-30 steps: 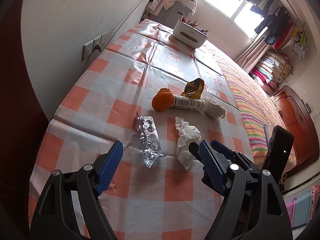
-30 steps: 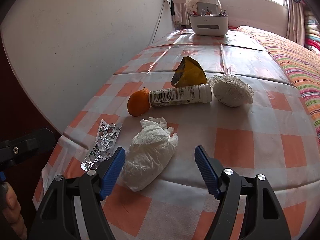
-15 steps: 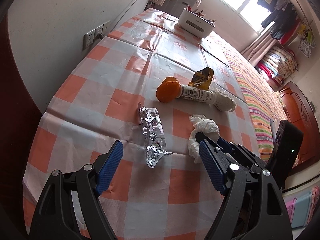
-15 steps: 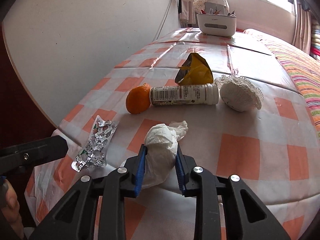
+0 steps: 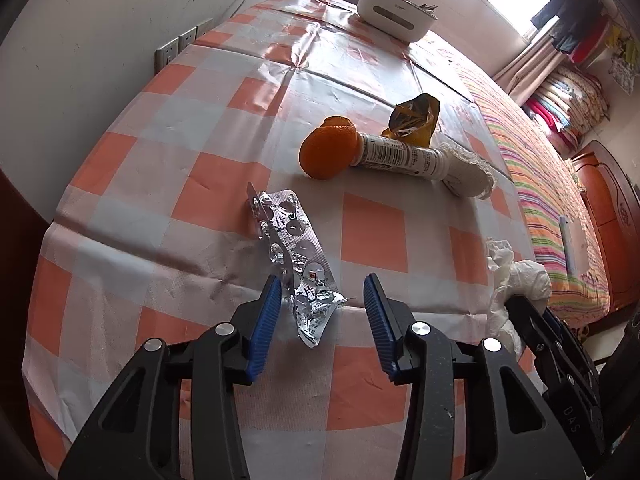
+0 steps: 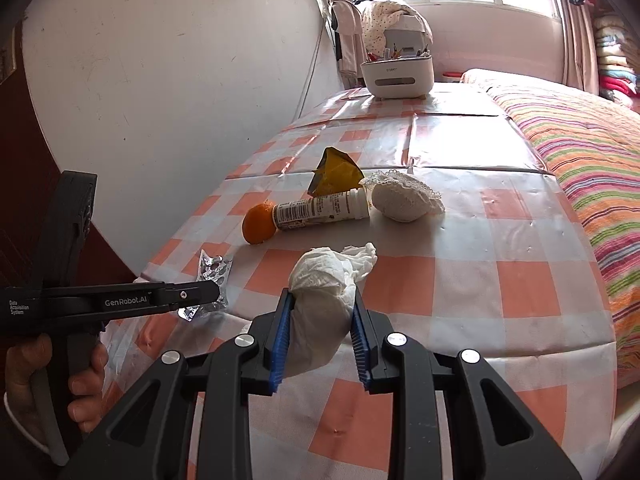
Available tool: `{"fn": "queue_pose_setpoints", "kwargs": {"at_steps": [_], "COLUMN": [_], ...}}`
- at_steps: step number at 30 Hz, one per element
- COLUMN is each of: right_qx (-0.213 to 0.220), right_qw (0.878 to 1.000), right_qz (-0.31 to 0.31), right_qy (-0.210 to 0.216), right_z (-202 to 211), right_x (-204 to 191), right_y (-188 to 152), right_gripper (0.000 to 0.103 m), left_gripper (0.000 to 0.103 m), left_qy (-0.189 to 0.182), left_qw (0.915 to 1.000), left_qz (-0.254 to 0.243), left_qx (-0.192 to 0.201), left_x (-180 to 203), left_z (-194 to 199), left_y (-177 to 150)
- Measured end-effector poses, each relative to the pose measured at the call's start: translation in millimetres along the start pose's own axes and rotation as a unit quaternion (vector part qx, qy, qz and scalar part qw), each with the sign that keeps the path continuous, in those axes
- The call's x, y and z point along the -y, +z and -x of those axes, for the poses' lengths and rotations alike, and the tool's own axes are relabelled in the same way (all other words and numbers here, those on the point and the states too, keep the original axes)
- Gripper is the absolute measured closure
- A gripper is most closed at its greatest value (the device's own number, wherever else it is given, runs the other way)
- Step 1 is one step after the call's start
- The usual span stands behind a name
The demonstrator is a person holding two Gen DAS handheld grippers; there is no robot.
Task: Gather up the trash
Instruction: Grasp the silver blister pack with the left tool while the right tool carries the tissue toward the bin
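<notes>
A crumpled silver blister pack (image 5: 296, 248) lies on the orange-and-white checked tablecloth (image 5: 160, 168). My left gripper (image 5: 322, 280) straddles its near end. Its jaws are closing, with the left pad by the foil and the right pad still clear of it. My right gripper (image 6: 322, 294) is shut on a crumpled white tissue (image 6: 324, 280), held just above the cloth near the table's front. That tissue (image 5: 516, 276) also shows at the right of the left wrist view. From the side, the left gripper (image 6: 214, 292) appears over the blister pack (image 6: 214, 270).
Beyond the pack lie an orange (image 5: 328, 152), a white bottle (image 5: 400, 156) on its side, a yellow wrapper (image 5: 414, 120) and a white lace-edged bundle (image 5: 468, 176). A white caddy (image 5: 396, 18) stands at the far end. Wall with sockets (image 5: 176, 46) left, striped bed (image 6: 580, 152) right.
My left gripper has come down and forward over the blister pack, and its jaws have narrowed. My right gripper has shut on the tissue and carried it away to the right.
</notes>
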State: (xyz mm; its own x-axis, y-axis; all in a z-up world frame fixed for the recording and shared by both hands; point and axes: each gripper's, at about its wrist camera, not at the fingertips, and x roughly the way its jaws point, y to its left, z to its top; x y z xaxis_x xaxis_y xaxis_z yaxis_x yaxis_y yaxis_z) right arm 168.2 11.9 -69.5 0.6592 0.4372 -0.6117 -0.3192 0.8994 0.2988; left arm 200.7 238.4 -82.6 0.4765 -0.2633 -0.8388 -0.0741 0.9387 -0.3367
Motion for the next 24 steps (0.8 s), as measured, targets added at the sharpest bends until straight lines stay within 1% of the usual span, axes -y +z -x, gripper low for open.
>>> {"fn": "queue_pose_setpoints", "kwargs": {"at_steps": [2,4,6,9,16,24], "right_qx": [0.006,0.012,0.018,0.026,0.043,0.052], "right_qw": [1.000,1.000,1.000,0.999,0.998,0.996], "right_qz": [-0.005,-0.009,-0.014,-0.024,-0.030,-0.038], "right_qy": [-0.001,-0.003,-0.007,-0.014,-0.034,-0.056], "right_z": [6.7,12.8,19.4,26.8,42.5,56.4], "right_x": [4.5,9.6,16.1,26.3,42.5,58.8], "right_y": [-0.4,-1.6,-2.5,-3.5,-8.0,-18.2], "right_gripper": [0.076,0.076,0.076,0.076,0.076,0.076], "left_gripper": [0.073,0.097,0.100,0.100,0.100,0.100], "left_qy": [0.001,0.008,0.003,0.012,-0.007,-0.028], "left_qw": [1.0000,0.9999,0.9998,0.9991,0.9966,0.9933], "left_qz": [-0.002,-0.014,-0.019,-0.041,-0.081,-0.112], "left_qx": [0.003,0.004,0.002,0.007,0.016,0.010], "left_x": [1.6,6.3,10.4,23.0,52.4,82.5], "left_z": [-1.1,-2.4,-5.4,-7.4,-7.4,-11.8], "left_y": [-0.2,-0.8,-2.8,-5.5,-13.2,-24.0]}}
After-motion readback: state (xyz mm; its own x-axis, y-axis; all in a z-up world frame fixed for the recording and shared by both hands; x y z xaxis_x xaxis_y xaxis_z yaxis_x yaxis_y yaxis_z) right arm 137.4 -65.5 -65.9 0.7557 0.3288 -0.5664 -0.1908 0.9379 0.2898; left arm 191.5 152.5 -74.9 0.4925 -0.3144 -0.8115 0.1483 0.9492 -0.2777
